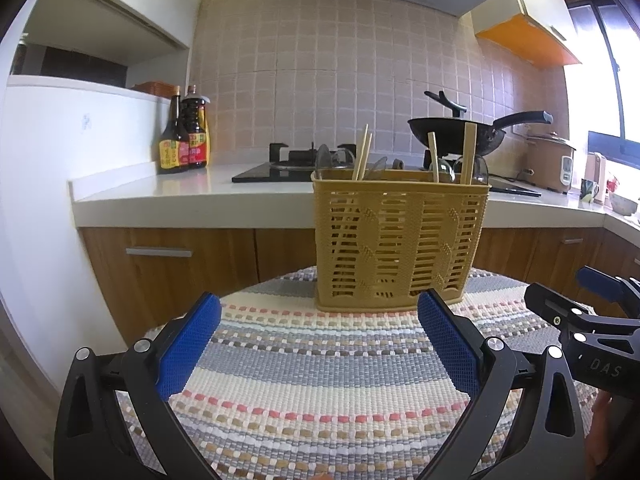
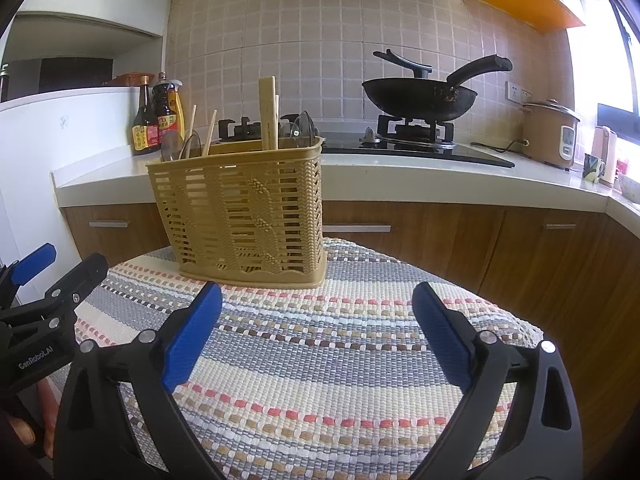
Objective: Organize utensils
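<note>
A tan slotted utensil basket point(image 1: 400, 244) stands on a striped woven mat point(image 1: 320, 380) at the table's far edge; it also shows in the right wrist view point(image 2: 244, 216). Wooden chopsticks point(image 1: 362, 156), wooden handles point(image 2: 269, 114) and clear spoons point(image 2: 302, 130) stick up out of it. My left gripper point(image 1: 320, 340) is open and empty over the mat, short of the basket. My right gripper point(image 2: 318, 328) is open and empty, to the right of the basket. Each gripper shows at the edge of the other's view.
Behind the table runs a white counter point(image 1: 192, 192) with wooden cabinets below. On it are sauce bottles point(image 1: 184, 136), a gas hob with a black wok point(image 2: 420, 96), a rice cooker point(image 2: 550, 132) and cups at the far right.
</note>
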Demonstrator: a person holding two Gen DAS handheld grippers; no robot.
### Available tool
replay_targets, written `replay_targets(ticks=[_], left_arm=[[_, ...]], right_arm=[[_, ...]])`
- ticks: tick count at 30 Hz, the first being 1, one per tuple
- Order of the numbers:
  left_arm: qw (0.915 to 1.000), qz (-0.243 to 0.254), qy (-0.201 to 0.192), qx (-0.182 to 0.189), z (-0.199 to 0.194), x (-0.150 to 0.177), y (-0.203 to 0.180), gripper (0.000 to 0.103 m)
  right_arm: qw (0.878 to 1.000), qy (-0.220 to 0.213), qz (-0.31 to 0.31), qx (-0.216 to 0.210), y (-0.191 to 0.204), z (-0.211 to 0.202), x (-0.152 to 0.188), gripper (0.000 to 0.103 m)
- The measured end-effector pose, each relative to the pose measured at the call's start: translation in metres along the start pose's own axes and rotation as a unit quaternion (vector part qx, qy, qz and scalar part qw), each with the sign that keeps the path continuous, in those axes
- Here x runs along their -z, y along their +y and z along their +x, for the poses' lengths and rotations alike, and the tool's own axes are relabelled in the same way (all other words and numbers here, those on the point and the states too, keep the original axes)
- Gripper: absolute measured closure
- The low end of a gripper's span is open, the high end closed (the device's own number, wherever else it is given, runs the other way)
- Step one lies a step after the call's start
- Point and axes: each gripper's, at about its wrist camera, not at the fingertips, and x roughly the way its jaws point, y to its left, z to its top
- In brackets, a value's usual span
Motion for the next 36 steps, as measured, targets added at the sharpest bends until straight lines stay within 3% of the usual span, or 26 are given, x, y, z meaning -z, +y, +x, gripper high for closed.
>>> replay_targets(ticks=[23,36], left_arm=[[0.9993,0.0,-0.02,-0.033,-0.0082,-0.0012,0.0047,0.008],[0.9994,0.007,-0.019,-0.03,-0.0077,-0.0007,0.0032,0.008]], right_arm=[[1.0,0.007,0.012,0.004,-0.005,0.0039,0.0002,0.008],[1.0,0.009,0.013,0.004,-0.0046,0.0037,0.0001,0.008]])
